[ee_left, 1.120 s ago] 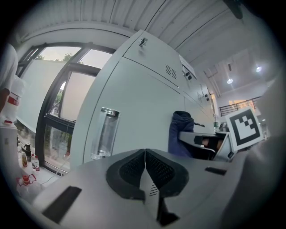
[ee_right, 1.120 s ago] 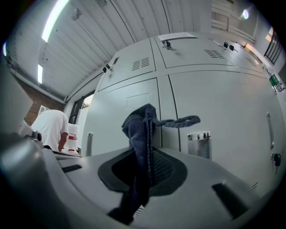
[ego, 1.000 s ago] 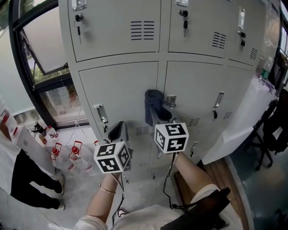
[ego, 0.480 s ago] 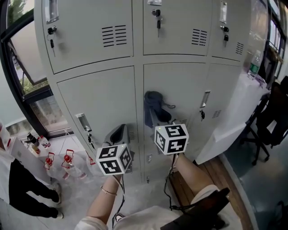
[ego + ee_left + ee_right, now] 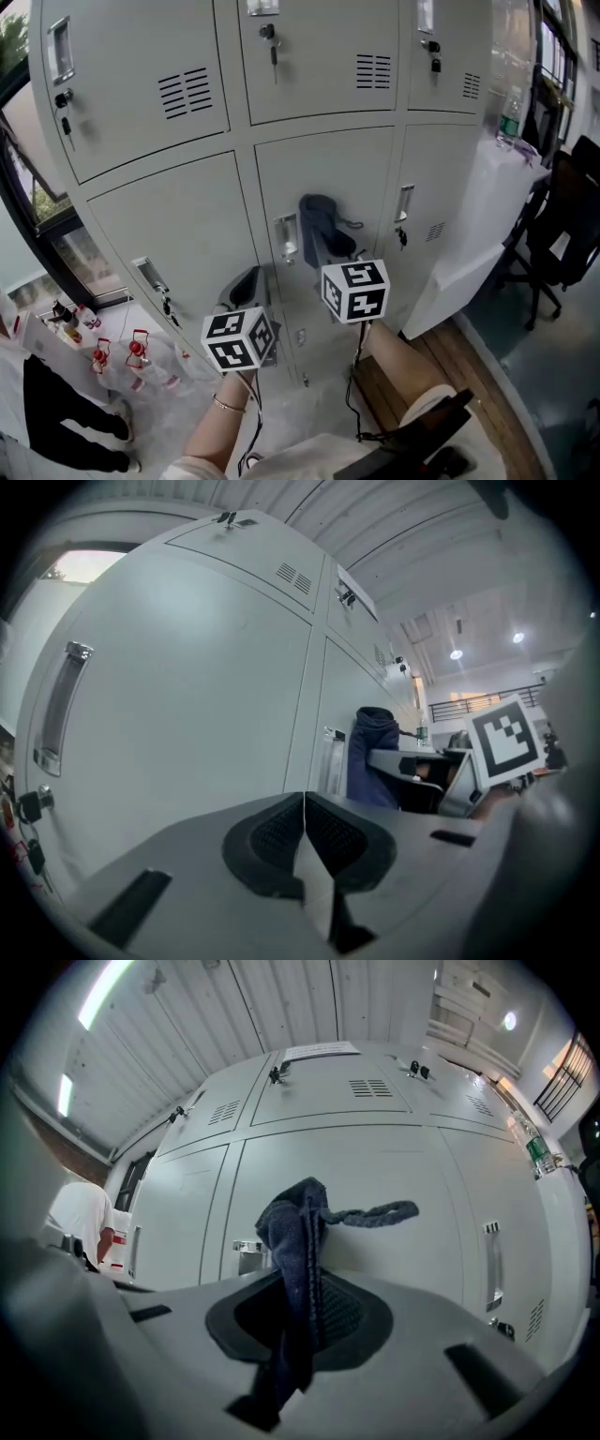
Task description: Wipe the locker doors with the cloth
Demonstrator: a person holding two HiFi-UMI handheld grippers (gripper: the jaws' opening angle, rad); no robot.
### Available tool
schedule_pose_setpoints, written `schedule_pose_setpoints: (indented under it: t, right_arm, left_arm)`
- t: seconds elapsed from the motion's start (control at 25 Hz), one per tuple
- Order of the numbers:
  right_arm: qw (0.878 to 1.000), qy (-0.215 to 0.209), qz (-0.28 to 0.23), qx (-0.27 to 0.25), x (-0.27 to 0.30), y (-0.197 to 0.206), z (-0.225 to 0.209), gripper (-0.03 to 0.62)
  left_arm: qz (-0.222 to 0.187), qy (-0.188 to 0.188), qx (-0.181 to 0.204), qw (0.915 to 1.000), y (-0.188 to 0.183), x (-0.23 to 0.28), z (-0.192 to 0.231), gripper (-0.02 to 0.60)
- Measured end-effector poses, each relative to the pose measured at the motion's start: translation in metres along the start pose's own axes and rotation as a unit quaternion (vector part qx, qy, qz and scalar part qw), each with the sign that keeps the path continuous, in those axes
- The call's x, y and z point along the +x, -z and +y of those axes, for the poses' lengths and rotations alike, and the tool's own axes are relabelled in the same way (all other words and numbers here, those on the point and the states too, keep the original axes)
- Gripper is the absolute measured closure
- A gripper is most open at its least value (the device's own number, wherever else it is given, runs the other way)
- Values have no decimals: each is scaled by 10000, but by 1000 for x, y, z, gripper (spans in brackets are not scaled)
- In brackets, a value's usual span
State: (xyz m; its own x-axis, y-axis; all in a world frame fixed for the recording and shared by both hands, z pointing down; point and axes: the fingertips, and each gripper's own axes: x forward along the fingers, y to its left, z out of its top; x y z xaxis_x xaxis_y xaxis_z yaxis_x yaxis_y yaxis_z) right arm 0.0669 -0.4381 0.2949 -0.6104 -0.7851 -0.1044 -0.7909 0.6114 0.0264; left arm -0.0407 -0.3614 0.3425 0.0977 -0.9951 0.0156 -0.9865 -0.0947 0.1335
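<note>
The dark cloth (image 5: 292, 1241) sits pinched between the right gripper's (image 5: 305, 1309) fingers (image 5: 349, 1314) close to a lower locker door (image 5: 328, 169), the left gripper's (image 5: 304, 834) fingers pressed together and empty, and its loose tail could snag the door handle (image 5: 287, 236) and pull free.

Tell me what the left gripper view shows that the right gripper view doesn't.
Only the left gripper view: the left gripper, jaws together with nothing between them, and a black-and-white marker cube. Only the right gripper view: the right gripper clamped on the dark blue terry cloth, and a person in a white shirt at the left edge. Both: the grey metal locker doors and that cloth.
</note>
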Motion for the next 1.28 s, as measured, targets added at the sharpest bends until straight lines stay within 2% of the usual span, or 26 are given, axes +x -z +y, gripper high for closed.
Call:
schedule_pose_setpoints:
  t: [0.68, 1.28]
  right_arm:
    - [9974, 716, -11, 20, -14, 7, -103, 546]
    - [9893, 1451, 28, 139, -24, 8, -174, 545]
  left_arm:
    - [129, 365, 39, 9992, 20, 40, -62, 572]
    - [209, 708, 90, 9972, 29, 64, -91, 572]
